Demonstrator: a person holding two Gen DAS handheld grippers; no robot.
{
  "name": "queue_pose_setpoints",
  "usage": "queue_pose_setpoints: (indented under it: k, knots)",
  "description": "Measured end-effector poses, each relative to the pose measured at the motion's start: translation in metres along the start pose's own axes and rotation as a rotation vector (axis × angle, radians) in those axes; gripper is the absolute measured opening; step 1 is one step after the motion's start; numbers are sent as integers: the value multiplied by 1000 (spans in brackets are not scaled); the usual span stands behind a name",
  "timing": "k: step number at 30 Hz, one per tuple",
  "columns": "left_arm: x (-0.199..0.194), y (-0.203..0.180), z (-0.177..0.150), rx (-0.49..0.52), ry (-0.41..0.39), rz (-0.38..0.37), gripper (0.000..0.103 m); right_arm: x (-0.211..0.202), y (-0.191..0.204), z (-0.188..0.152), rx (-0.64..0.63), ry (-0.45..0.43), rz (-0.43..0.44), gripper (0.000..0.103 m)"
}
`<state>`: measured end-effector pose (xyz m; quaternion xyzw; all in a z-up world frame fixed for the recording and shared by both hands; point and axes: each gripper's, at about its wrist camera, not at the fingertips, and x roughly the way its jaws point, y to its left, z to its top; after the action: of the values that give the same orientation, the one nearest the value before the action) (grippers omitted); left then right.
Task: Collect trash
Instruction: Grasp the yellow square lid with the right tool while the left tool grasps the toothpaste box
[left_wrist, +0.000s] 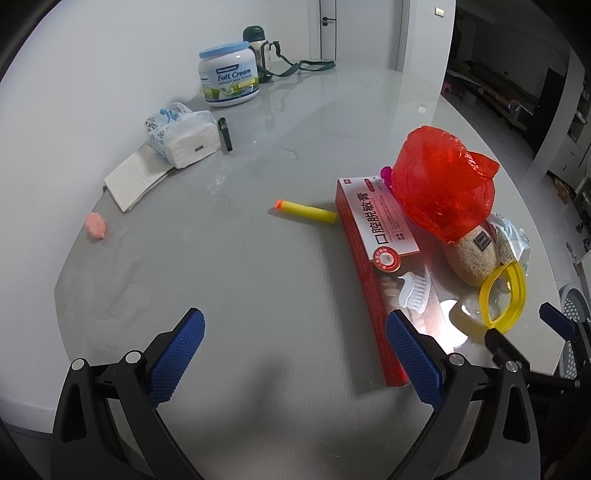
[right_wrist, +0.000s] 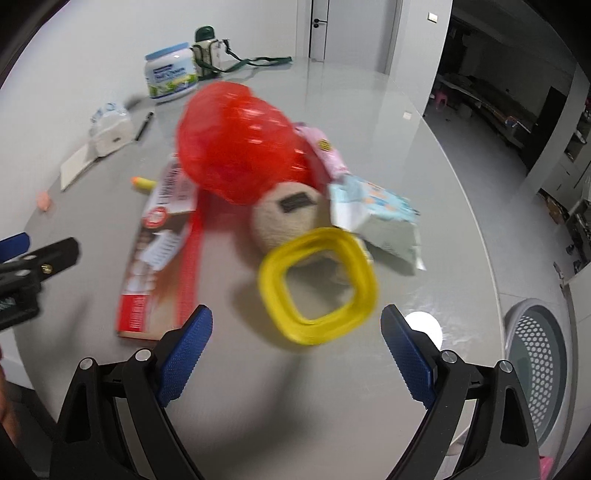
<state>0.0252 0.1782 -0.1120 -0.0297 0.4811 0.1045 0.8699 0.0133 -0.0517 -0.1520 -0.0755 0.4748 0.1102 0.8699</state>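
Crumpled red plastic bag (left_wrist: 443, 188) sits atop plush toy (left_wrist: 472, 254), toothpaste box (left_wrist: 376, 254) beside, yellow ring (right_wrist: 317, 284) in front. Left gripper (left_wrist: 295, 354) and right gripper (right_wrist: 297, 354) both spread wide, holding nothing.

- Your left gripper (left_wrist: 295, 360) has two black plastic fingers, each faced with a blue pad (left_wrist: 177, 363) in a fine diamond grip texture.
- Round silver screws (left_wrist: 133, 357) sit at the finger joints.
- Your right gripper (right_wrist: 297, 356) is built the same: black arms, blue pads (right_wrist: 406, 358), silver screws (right_wrist: 447, 356).
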Motion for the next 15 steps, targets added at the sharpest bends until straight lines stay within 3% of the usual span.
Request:
queue_pose_setpoints:
  k: [4, 9, 15]
  knots:
    - [6, -6, 2, -2, 12, -23, 97, 9, -9, 7, -33, 5, 65, 88]
    - [7, -15, 3, 23, 2, -30, 97, 21, -4, 9, -98, -6, 33, 88]
    - [9, -18, 2, 34, 12, -41, 97, 40, -1, 15, -89, 1, 29, 88]
